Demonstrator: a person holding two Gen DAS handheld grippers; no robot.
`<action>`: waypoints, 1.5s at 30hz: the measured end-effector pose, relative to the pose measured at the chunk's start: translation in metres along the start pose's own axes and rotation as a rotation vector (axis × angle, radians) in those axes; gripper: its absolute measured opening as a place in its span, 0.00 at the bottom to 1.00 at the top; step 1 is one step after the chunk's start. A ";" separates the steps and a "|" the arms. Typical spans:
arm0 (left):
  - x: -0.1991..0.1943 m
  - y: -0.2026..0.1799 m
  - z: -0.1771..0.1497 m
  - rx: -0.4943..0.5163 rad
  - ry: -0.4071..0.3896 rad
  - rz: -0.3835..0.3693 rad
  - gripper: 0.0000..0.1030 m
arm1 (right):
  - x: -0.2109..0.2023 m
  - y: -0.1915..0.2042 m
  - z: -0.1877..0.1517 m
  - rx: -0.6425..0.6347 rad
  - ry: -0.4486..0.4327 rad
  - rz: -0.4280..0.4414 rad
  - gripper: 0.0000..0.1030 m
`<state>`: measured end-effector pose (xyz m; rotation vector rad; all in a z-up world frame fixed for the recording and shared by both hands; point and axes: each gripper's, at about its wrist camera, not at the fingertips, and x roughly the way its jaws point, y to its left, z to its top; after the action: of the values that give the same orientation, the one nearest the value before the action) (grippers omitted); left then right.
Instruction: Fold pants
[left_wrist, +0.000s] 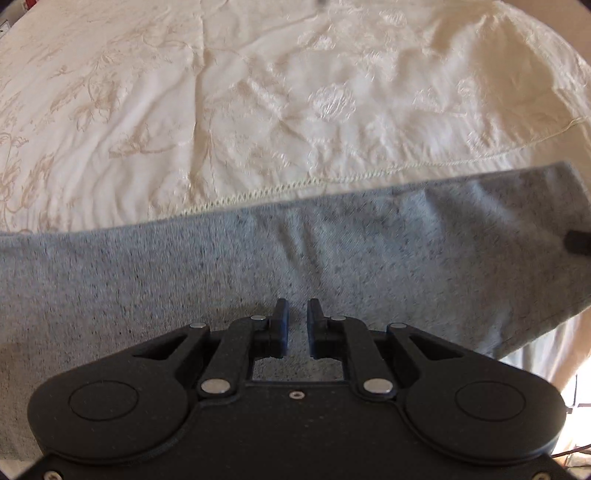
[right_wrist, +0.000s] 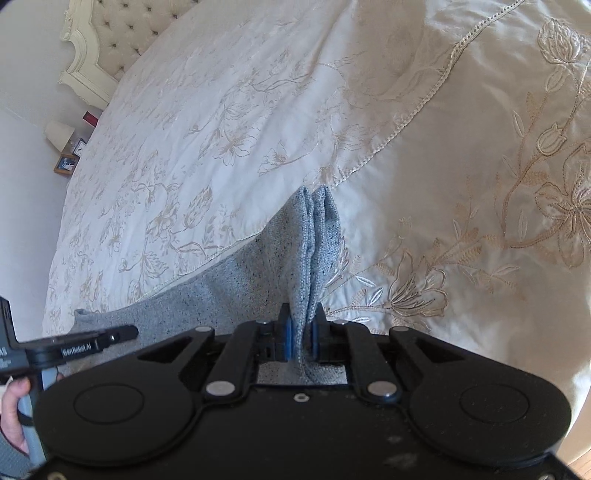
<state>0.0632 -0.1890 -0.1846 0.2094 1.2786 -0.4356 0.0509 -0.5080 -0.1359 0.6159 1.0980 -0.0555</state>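
The grey knit pants (left_wrist: 295, 240) lie as a wide band across the cream embroidered bedspread (left_wrist: 221, 92). My left gripper (left_wrist: 297, 325) hovers over the pants with a narrow gap between its jaws and nothing in it. My right gripper (right_wrist: 303, 332) is shut on a bunched fold of the pants (right_wrist: 314, 236), which stands up between the jaws. The rest of the pants (right_wrist: 207, 295) trails left in the right wrist view. The left gripper (right_wrist: 92, 343) shows there at the left edge, held by a hand.
A tufted cream headboard (right_wrist: 122, 33) stands at the far end of the bed. A lamp (right_wrist: 59, 134) and a small picture frame (right_wrist: 66, 164) sit on a bedside stand at left. A stitched seam (left_wrist: 332, 177) runs along the bedspread beside the pants.
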 end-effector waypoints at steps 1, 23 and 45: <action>0.010 0.000 -0.001 0.000 0.024 0.005 0.16 | 0.000 0.001 0.000 -0.001 -0.002 -0.003 0.10; -0.081 0.244 -0.057 -0.268 -0.021 -0.131 0.17 | -0.031 0.244 -0.047 -0.202 -0.090 0.039 0.10; -0.111 0.298 -0.055 -0.204 -0.094 -0.179 0.16 | 0.123 0.396 -0.163 -0.385 0.054 0.157 0.28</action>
<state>0.1171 0.1225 -0.1206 -0.0972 1.2447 -0.4584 0.1102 -0.0668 -0.1160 0.3563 1.0729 0.3035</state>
